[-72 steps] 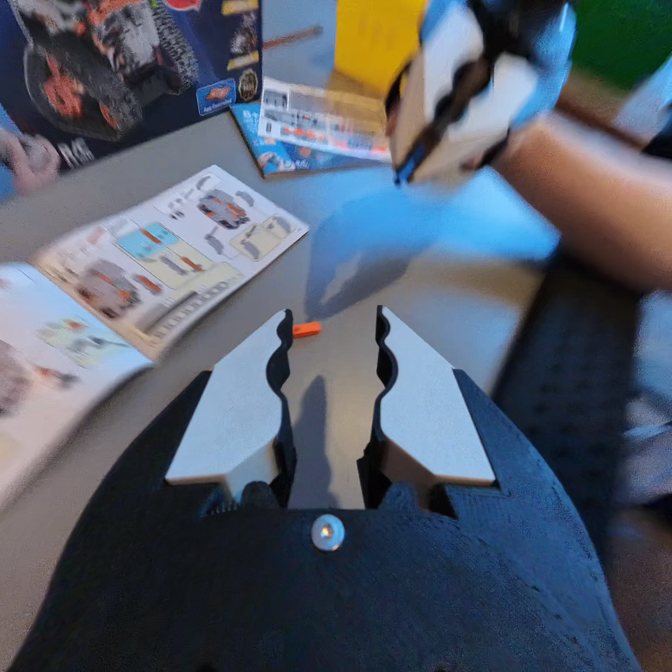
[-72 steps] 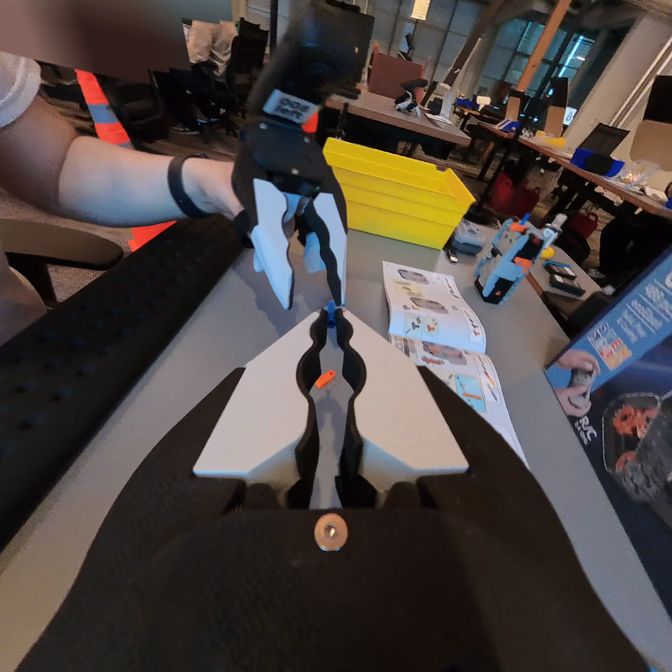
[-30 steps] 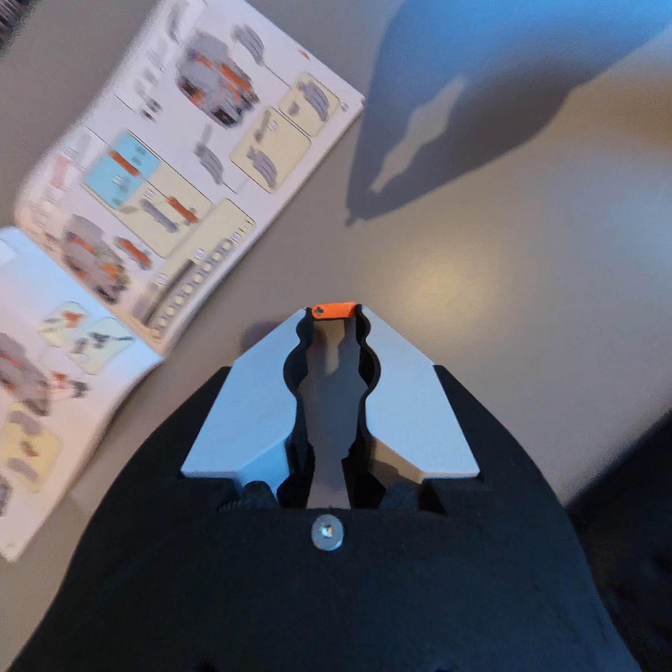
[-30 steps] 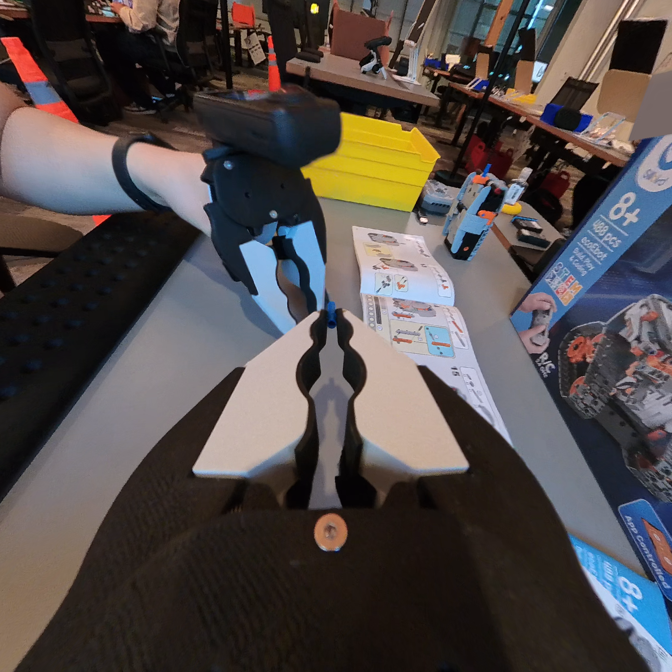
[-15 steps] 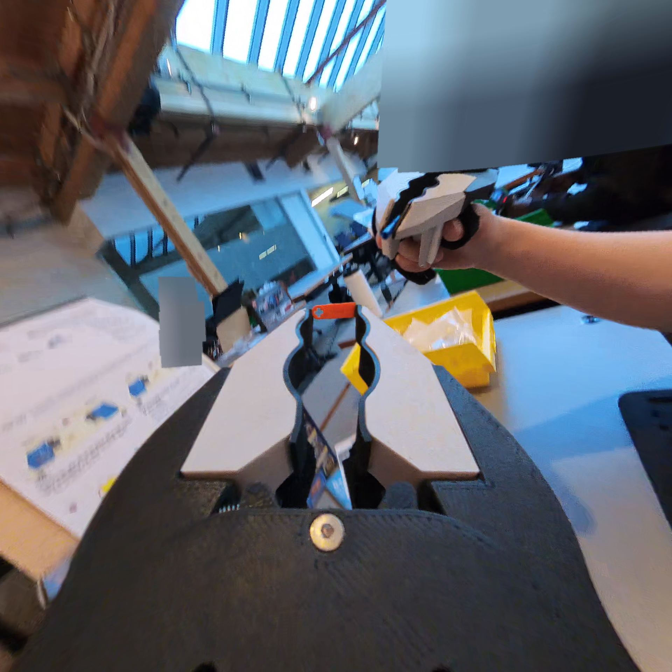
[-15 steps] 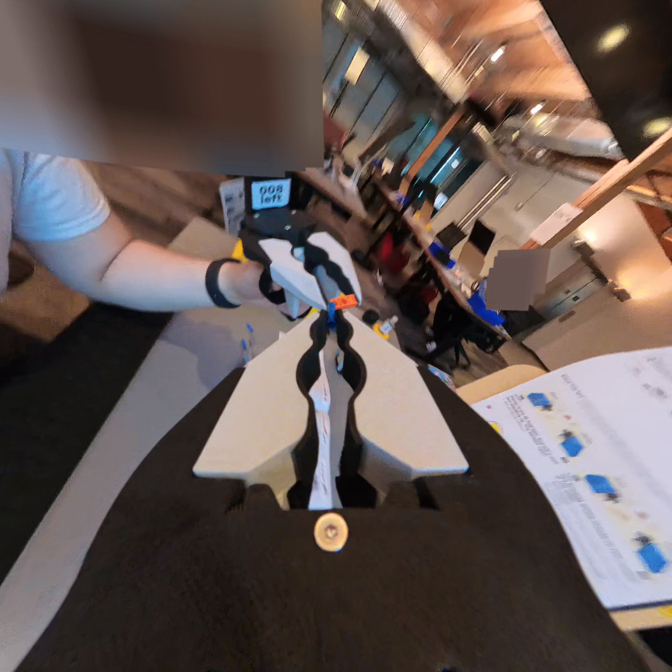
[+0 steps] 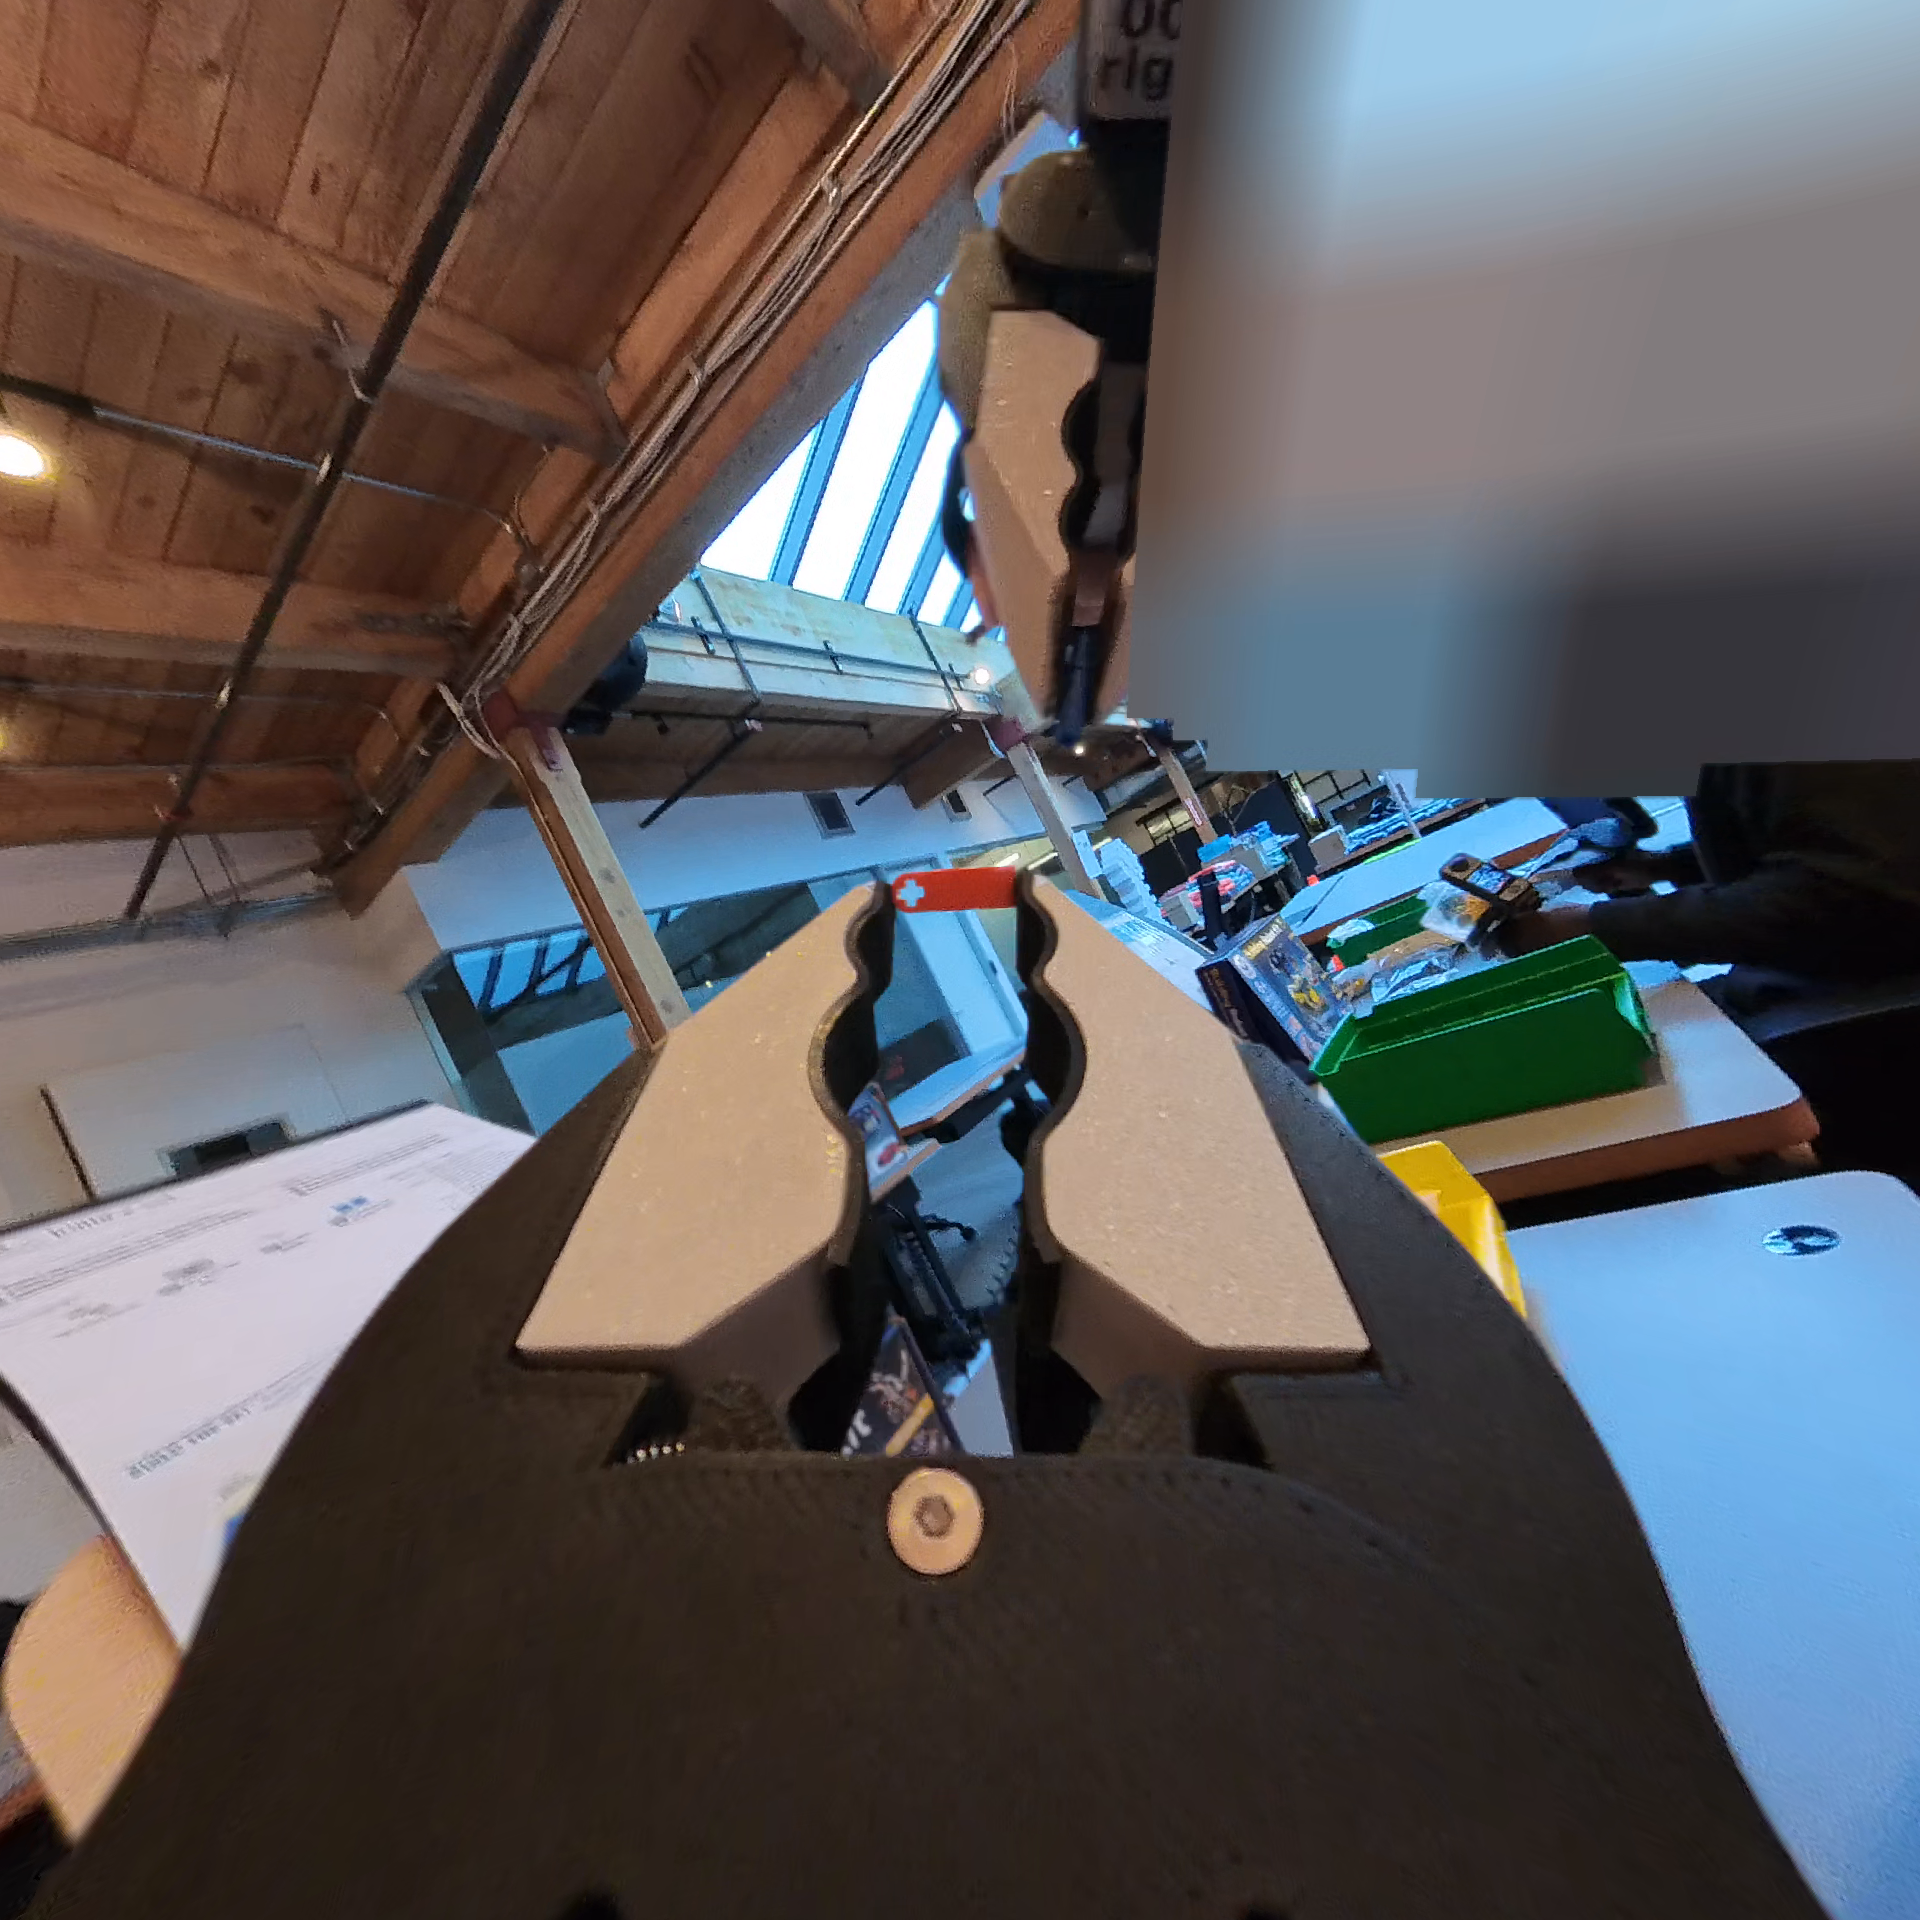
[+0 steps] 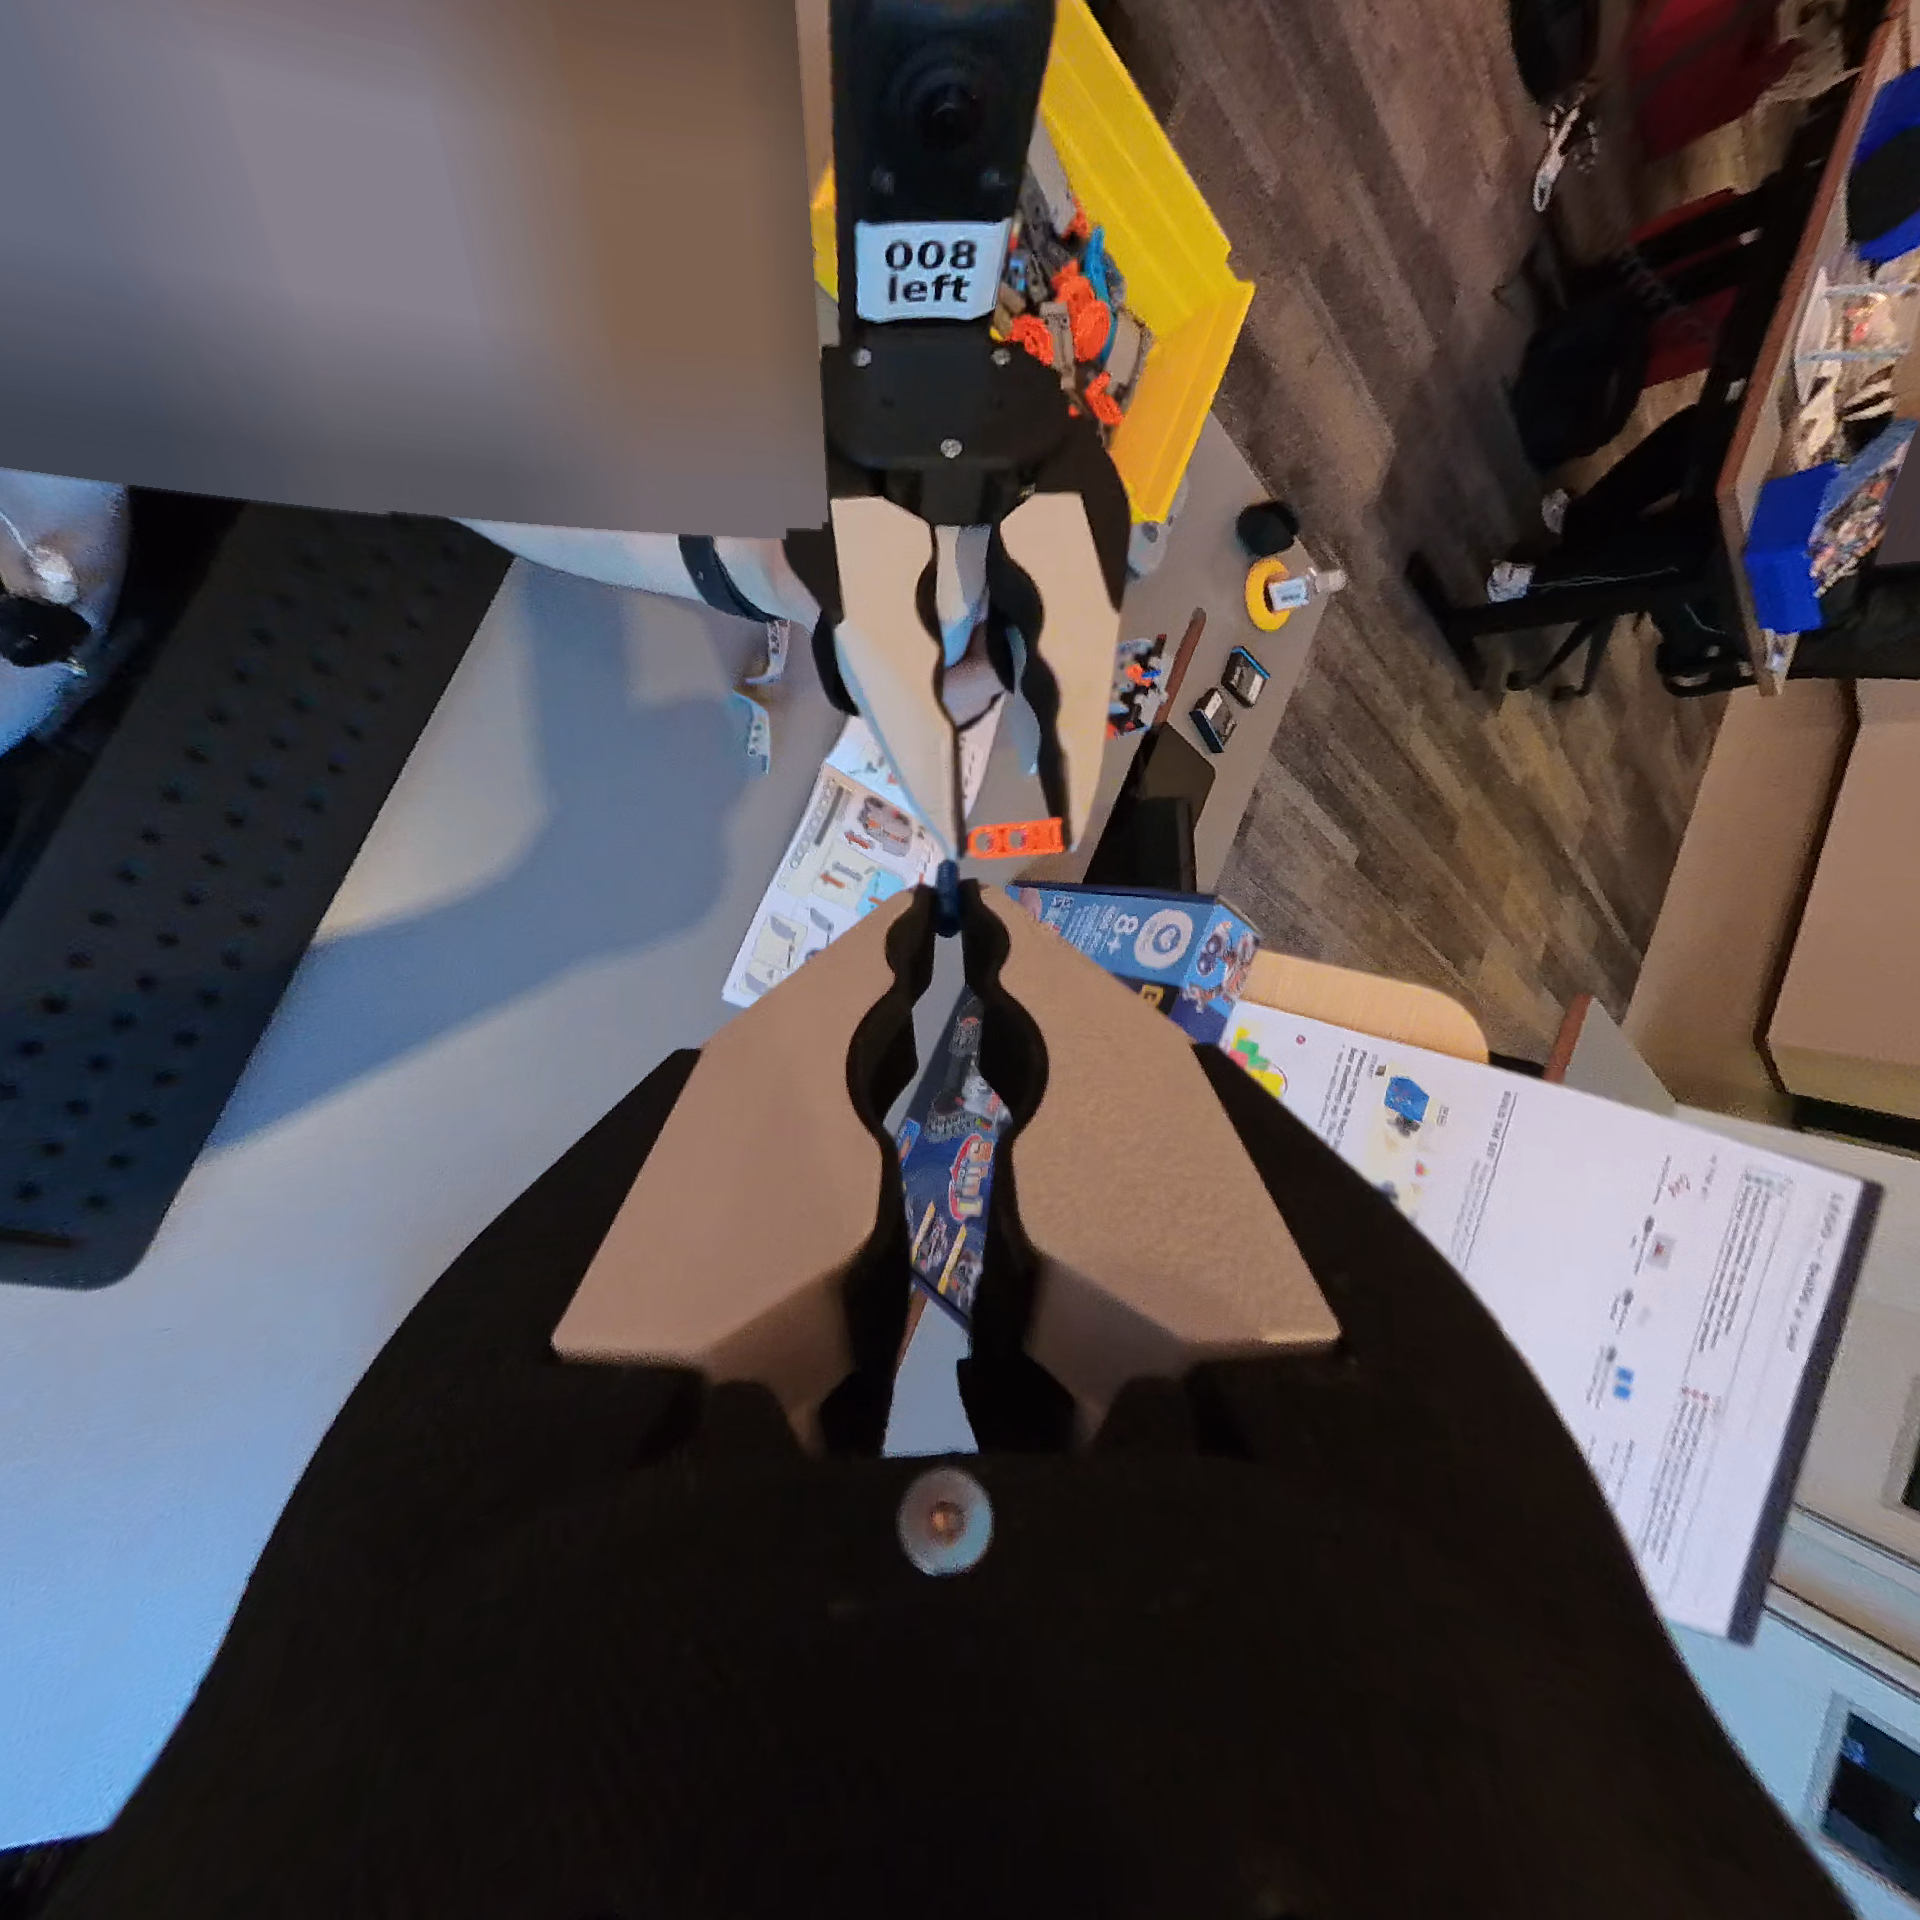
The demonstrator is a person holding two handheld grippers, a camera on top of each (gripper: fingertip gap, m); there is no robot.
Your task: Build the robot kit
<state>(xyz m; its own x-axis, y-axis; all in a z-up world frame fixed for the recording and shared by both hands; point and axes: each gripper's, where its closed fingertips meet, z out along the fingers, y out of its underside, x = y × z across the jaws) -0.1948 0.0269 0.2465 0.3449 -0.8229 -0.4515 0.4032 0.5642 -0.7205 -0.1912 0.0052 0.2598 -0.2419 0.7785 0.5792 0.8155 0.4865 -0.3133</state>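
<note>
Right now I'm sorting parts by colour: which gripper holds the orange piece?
The left gripper: it pinches the flat orange piece at its tips. The right gripper holds a dark blue pin.

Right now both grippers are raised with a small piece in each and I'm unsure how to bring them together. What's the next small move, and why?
Probably ease the right gripper forward: its blue pin sits just short of the orange beam held crosswise by the left gripper, apparently aimed at the beam's end holes.

A small orange bar (image 7: 953, 891) with holes lies crosswise at frame centre, pinched at the left gripper (image 7: 956, 894) tips. A dark blue pin (image 8: 948, 906), upright, sits between the right gripper (image 8: 948, 902) tips.
</note>
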